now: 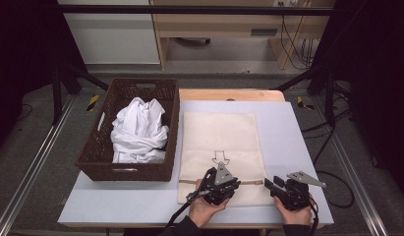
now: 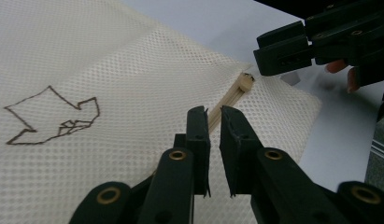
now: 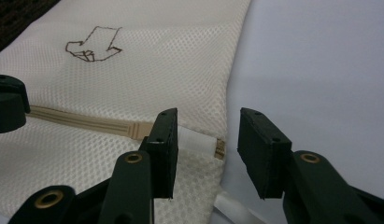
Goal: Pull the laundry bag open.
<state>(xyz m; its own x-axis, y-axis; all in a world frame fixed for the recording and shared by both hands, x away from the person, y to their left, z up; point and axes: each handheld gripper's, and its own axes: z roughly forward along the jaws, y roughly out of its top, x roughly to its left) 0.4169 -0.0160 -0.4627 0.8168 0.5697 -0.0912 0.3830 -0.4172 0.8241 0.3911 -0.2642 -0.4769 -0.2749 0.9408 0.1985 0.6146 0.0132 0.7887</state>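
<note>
Mesh laundry bag [image 1: 221,147], cream coloured, lies flat on the white table [image 1: 288,132], just beside the brown wicker basket [image 1: 128,167] that holds a bundle of white cloth [image 1: 139,130]. On the bag I see a drawn arrow mark [image 1: 220,157], and below this mark the beige zipper [image 2: 229,100] runs across the bag near its edge closest to me. My left gripper [image 2: 214,130] stands over the zipper line in the middle of the bag; its jaws are almost together with a narrow gap, and I cannot tell if they pinch the zipper tape. My right gripper [image 3: 206,149] is at the zipper's end, at the bag's side far from the basket; its jaws are apart, on both sides of the white tab [image 3: 194,140], not pressing it
</note>
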